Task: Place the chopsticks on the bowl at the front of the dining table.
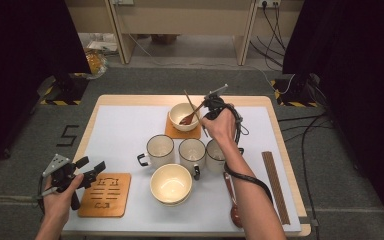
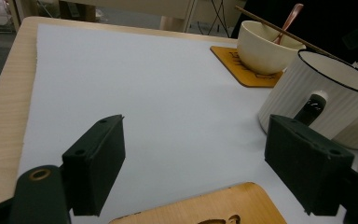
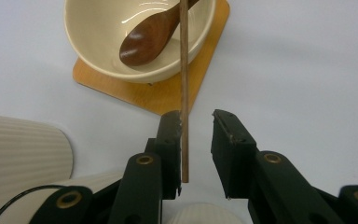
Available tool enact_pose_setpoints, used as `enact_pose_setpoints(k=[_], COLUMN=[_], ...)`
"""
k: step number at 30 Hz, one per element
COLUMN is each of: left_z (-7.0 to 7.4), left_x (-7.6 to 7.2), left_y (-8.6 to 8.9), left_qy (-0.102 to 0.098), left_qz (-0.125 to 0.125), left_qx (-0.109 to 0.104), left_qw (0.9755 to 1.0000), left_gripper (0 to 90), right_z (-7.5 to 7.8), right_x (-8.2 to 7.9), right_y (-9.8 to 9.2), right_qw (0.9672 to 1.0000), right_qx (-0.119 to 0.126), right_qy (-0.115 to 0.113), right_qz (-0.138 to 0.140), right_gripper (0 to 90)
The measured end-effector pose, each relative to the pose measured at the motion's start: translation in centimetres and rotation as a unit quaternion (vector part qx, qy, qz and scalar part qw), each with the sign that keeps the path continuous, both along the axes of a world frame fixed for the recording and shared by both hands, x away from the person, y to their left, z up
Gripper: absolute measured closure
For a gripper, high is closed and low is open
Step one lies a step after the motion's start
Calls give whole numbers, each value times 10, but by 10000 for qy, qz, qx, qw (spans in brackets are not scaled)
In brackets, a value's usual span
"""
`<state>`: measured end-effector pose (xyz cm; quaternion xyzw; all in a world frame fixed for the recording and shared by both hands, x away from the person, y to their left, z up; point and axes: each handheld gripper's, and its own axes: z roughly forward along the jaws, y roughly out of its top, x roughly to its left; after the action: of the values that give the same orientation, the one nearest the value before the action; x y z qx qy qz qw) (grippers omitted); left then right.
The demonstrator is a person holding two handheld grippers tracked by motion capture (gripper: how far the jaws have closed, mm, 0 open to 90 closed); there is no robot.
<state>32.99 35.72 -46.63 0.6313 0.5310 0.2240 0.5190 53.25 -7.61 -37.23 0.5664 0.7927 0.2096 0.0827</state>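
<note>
**Ok, chopstick drop-off at far bowl: back out clean**

**High view:** R gripper [image 1: 211, 102] sits at the right of the far bowl [image 1: 177, 111], which stands on its coaster [image 1: 172, 132] w/ a wooden spoon [image 1: 187, 119] inside. The chopstick [image 1: 190, 102] runs slantwise across the bowl's right rim, near end pointing toward the row of mugs [image 1: 192, 152]. L gripper [image 1: 92, 170] is parked at the front left, just beside the empty coaster [image 1: 105, 195], well apart from the action. More chopsticks [image 1: 275, 185] lie at the mat's right edge.

**Left gripper view:** L gripper [image 2: 196, 163] jaws stand wide, nothing between them, i.e. released. Bowl [image 2: 261, 46] is far off, w/ the stick [image 2: 279, 30] laid over its rim. Keep this hand out of it.

**Right gripper view:** R gripper [image 3: 198, 140] jaws are parted. The stick [image 3: 184, 93] lies against the one jaw w/ a clear gap to the other, so no clamp: released, not gripping. Far end goes over the bowl's [image 3: 98, 51] rim next to the spoon [image 3: 144, 42]. Can't tell if the near end rests on the mat or is propped by that jaw.

**How to do it well, imo:**
- Widen the jaws a bit more before moving, so the touching pad lets go.
- Pull back along the stick's axis, not sideways. A side drag would likely roll it off the rim.
- Keep wrist & cable clear of the mugs [image 3: 23, 149] on the way out.
- If the stick tips, re-grip & seat it deeper across the bowl.
</note>
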Motion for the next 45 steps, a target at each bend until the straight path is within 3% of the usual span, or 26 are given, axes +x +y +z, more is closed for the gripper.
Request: enact_pose_setpoints(k=[45], left_z=[0], left_x=[-1], left_y=[-2], left_qy=[-9], left_qz=[3], left_qx=[12], left_qw=[10000], left_gripper=[196], right_z=[25], right_x=[-22], right_y=[-34], right_qw=[9994], right_qx=[64], right_qy=[-272], right_qz=[-188], right_gripper=[665])
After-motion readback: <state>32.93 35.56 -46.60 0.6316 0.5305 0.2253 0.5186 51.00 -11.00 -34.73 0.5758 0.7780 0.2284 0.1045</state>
